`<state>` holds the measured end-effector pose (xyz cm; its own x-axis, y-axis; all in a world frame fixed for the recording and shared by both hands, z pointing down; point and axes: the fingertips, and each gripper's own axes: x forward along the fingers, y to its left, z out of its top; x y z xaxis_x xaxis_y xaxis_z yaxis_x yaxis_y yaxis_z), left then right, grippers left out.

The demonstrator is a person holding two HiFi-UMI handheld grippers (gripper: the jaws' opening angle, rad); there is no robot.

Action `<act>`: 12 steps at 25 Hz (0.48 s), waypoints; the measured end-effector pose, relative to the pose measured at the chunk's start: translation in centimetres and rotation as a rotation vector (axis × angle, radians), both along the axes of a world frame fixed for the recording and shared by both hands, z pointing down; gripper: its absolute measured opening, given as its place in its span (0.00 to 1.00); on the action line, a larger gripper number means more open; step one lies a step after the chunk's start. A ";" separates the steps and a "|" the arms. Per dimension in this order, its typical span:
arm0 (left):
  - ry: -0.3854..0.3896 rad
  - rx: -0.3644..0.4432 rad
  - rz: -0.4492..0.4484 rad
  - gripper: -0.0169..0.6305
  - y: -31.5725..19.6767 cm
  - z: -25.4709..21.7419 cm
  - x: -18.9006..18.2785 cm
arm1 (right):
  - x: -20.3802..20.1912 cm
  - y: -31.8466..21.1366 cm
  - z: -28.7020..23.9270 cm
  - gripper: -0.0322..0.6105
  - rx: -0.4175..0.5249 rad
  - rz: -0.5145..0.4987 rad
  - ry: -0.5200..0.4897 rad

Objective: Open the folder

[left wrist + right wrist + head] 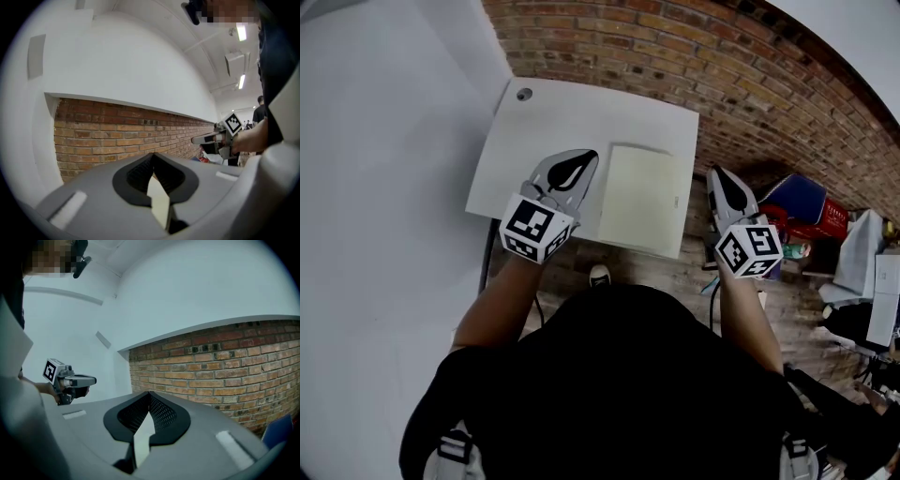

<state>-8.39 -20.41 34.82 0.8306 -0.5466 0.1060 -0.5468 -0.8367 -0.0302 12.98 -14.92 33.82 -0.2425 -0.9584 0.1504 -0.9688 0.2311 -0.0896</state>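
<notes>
A pale yellow folder (642, 197) lies closed and flat on the right half of the white table (544, 122). My left gripper (581, 161) hovers over the table just left of the folder, its jaws together and nothing between them. My right gripper (722, 176) hangs beyond the table's right edge, level with the folder, and its jaws also meet with nothing held. In the left gripper view the left gripper's own tips (153, 154) point at a brick wall, with the right gripper (197, 139) off to the right. The right gripper view shows its shut tips (149, 392) and the left gripper (93, 379). Neither gripper view shows the folder.
A round cable hole (524, 94) sits at the table's far left corner. Brick (694, 47) runs behind the table, and a white wall (384, 141) stands to the left. Blue and red items (802, 202) and other clutter crowd the floor at the right. A shoe (599, 276) shows by the near edge.
</notes>
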 end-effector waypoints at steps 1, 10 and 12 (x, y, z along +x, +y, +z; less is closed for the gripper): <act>0.007 -0.003 0.003 0.03 0.1 0.0 0.0 | -0.3 0.0 0.0 0.05 -0.002 -0.001 0.004; 0.026 0.017 -0.021 0.03 -0.1 -0.7 -1.5 | -1.5 -0.3 -0.3 0.05 0.013 -0.011 0.001; 0.025 0.023 -0.031 0.03 0.0 -0.8 -1.8 | -1.8 -0.3 -0.3 0.05 0.017 -0.020 0.000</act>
